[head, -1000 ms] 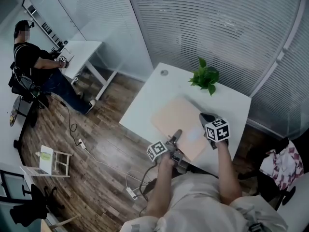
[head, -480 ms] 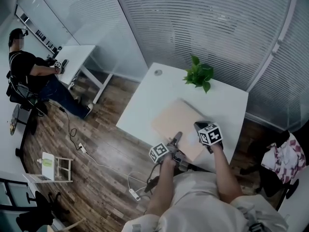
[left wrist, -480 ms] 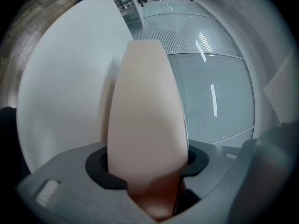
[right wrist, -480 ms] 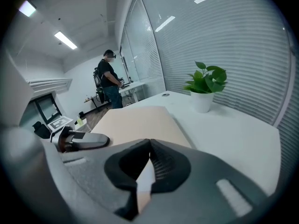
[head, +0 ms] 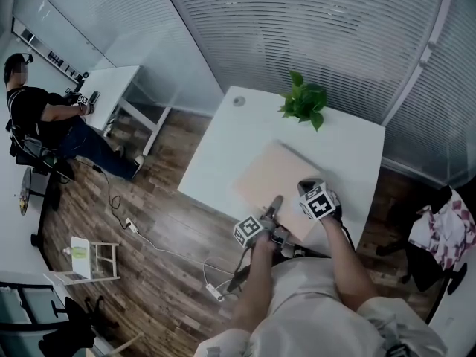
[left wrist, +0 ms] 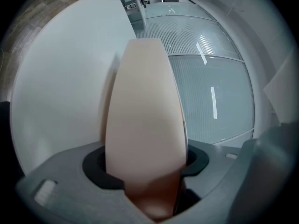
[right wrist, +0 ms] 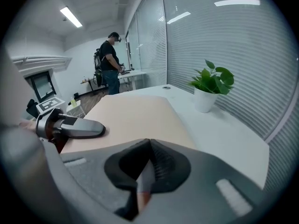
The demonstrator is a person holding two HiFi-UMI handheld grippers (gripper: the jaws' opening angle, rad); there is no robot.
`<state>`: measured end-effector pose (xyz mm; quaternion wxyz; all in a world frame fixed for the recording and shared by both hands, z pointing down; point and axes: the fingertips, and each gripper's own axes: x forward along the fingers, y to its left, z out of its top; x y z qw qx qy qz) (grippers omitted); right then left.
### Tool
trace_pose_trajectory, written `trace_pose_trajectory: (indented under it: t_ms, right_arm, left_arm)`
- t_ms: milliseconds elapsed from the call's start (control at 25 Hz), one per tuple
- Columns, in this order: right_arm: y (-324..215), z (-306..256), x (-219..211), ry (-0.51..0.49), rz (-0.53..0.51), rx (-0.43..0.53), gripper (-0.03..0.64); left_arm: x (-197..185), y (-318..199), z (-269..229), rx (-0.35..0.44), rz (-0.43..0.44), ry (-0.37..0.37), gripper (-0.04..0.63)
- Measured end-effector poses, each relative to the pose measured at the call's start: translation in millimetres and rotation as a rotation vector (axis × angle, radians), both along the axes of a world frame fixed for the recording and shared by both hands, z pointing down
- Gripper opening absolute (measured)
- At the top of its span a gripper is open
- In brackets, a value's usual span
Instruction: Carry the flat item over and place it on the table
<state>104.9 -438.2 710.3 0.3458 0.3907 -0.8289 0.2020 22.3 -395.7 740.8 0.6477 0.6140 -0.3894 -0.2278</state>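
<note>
A flat beige board [head: 274,175] lies level on or just above the white table [head: 223,143], its near edge overhanging the table's front. My left gripper [head: 274,205] is shut on the board's near left edge; in the left gripper view the board [left wrist: 145,120] runs straight out from between the jaws [left wrist: 149,185]. My right gripper [head: 305,190] is shut on the near right edge, and a thin strip of board shows between its pads [right wrist: 147,171]. The right gripper view shows the board [right wrist: 135,115] low over the table [right wrist: 229,139], with the left gripper [right wrist: 70,127] at its left.
A potted green plant [head: 303,103] stands at the table's far side, beyond the board. A person [head: 37,117] sits at another white desk [head: 119,84] far left. Cables and a power strip [head: 216,292] lie on the wood floor. A chair with cloth [head: 446,233] stands at the right.
Both grippers have come down with the board, bringing it lower over the table. The right gripper has tipped further downward.
</note>
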Motion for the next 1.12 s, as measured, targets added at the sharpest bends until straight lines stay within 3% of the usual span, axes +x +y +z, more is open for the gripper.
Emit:
trace_pose_trajectory:
  t_ms: [280,520,840,1120]
  right_arm:
    - [-6.6,0.6,-1.1,-0.01,0.004,0.007,0.002]
    - [-12.5,6.1,0.4,-0.03,0.035,-0.023,0.002]
    - [-11.4,11.3,-2.8,-0.02,0.035,-0.021,0.002]
    - [-10.2,12.6,-2.7,-0.011,0.031,-0.003,0.002]
  left_arm:
    - [-3.2,-5.1,-5.5,-0.015,0.001,-0.01,0.33]
    - [-24.3,-3.0,-2.2,-0.045,-0.084,-0.046,0.331]
    - [-36.8,11.2,14.3,-0.118,-0.048,-0.122,0.341]
    - [-36.4,15.0,15.3,-0.132,-0.01,-0.16,0.342]
